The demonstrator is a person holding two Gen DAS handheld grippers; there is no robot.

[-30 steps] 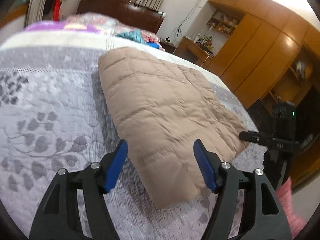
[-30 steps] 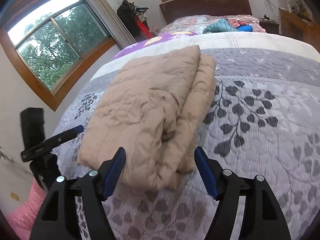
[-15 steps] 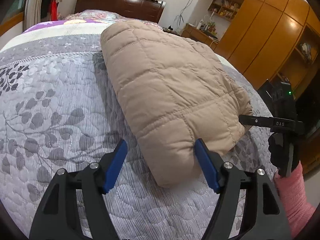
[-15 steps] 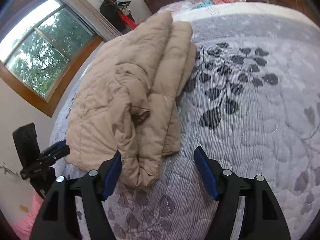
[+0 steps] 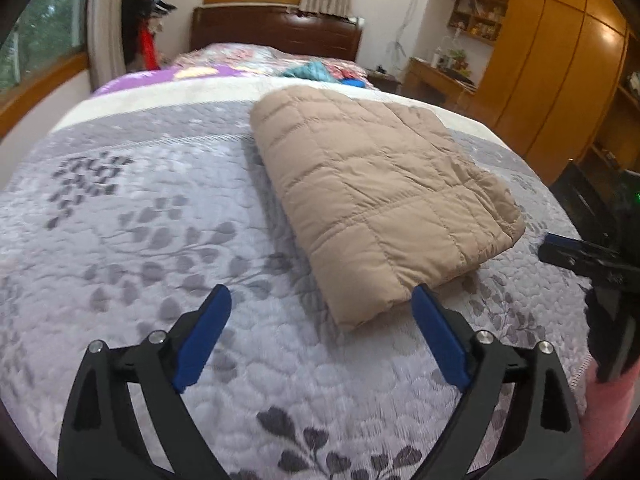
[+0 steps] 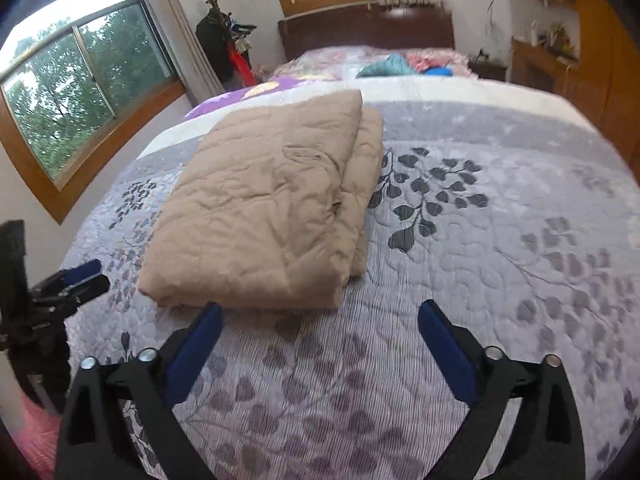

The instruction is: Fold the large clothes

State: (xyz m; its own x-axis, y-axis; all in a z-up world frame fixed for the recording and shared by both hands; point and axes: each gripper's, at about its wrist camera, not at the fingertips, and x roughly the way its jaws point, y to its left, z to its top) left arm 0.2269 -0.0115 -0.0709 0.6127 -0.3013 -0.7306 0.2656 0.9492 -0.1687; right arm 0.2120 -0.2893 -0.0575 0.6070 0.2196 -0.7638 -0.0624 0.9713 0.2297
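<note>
Hanging over the bedspread [image 5: 140, 240] with blue pads spread and nothing between them, the left gripper [image 5: 322, 312] and right gripper [image 6: 320, 322] both sit short of the coat [image 5: 372, 196], which reads as a release: the padded bundle needs no holding once it lies flat under its own weight. Just ahead of the left gripper and a little to its right lies the coat's near folded edge; ahead of the right gripper and to its left the same bundle [image 6: 264, 208] shows its stacked layers, a narrower flap peeking out along the far-right side. Half a second ago each gripper had its pads at the coat's near edge, the bundle filling much of both views; now both have drawn back and up, and the coat rests alone. Beyond it, pillows [image 5: 256, 56] and the headboard [image 5: 276, 34] close the far end.
</note>
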